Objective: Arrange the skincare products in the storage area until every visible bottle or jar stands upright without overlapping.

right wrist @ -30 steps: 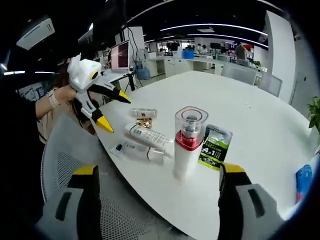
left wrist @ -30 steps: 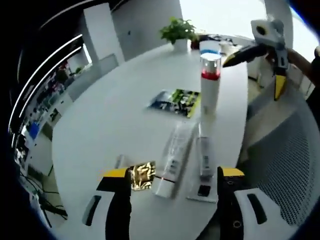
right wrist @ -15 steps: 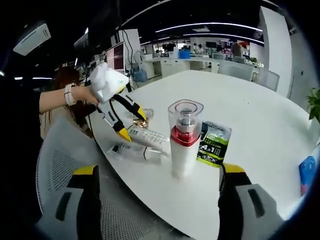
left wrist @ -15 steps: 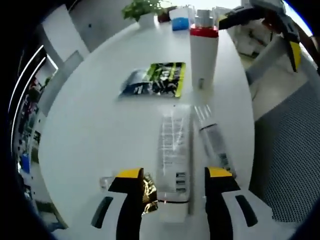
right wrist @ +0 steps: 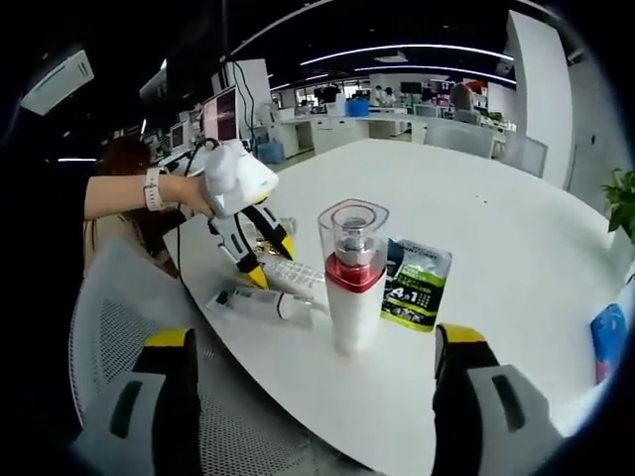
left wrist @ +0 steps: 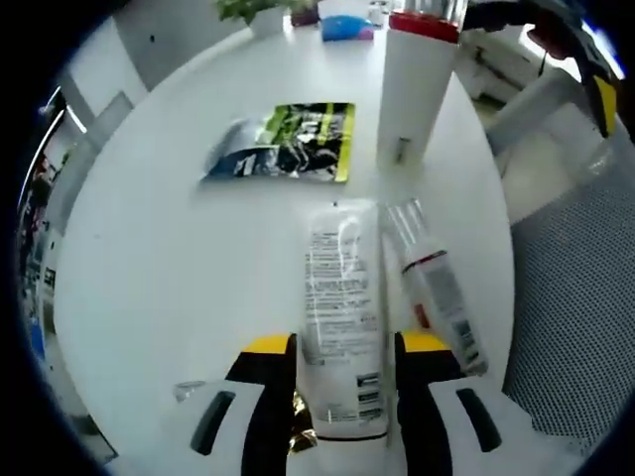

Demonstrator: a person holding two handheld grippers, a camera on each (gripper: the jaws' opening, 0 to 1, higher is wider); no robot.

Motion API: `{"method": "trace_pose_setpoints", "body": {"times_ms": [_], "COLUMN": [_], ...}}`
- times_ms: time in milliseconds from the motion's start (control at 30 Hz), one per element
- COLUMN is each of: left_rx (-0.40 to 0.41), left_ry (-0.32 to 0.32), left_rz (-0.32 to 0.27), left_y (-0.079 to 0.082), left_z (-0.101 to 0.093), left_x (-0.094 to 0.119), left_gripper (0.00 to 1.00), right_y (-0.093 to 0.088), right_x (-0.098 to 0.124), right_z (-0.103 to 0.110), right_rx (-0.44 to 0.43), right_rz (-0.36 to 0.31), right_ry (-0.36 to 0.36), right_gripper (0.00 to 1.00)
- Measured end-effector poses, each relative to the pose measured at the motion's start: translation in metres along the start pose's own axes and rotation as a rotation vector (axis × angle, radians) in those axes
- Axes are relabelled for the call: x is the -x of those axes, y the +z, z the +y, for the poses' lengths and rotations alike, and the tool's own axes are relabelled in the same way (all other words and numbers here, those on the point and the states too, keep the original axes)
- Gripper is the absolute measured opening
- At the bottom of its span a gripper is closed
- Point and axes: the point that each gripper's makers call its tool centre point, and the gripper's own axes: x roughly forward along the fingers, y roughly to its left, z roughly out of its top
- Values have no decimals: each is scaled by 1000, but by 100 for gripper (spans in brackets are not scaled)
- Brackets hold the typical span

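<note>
A long white tube lies flat on the white table, its near end between the jaws of my left gripper. The jaws are open and flank it closely. Beside it on the right lies a smaller tube with a red band. A tall white bottle with a red collar and clear cap stands upright beyond them. In the right gripper view, the bottle stands ahead of my right gripper, which is wide open and holds nothing. The left gripper straddles the white tube there.
A green and black sachet lies flat left of the bottle. A gold foil piece sits under my left jaw. A blue pack and a potted plant sit at the table's far end. A mesh chair stands at the table edge.
My left gripper has come down and forward over the white tube, and its jaws have narrowed around it. The right gripper has stayed wide open and nearly still.
</note>
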Motion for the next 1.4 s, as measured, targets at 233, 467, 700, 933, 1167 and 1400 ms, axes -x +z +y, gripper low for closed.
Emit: {"method": "trace_pose_setpoints", "body": {"times_ms": [233,467,700,933,1167,1400], "left_rx": [-11,-14,24,138,233,264], "left_ry": [-29,-41,-38,-45,-29,46], "left_rz": [12,-20,-77,-156,-272,-400], "left_y": [1,1,4,5,17,31], "left_z": [-1,-1,-1,3,8,14], "left_x": [-2,-1,0,5,21,51], "left_gripper": [32,28,23,21,21,21], "right_y": [1,-3,-1,4,7,15], "right_x": [-1,-2,-4,-4,-2,9], "right_z": [-2,-4,-2,0,1,-4], "right_rx": [-6,-9,-11,-10,-6,-25], "right_rz": [-4,10,5,-13,-16,-50], "right_ry": [-6,-11,-12,-13,-15,-35], "right_gripper": [100,100,100,100,100,100]}}
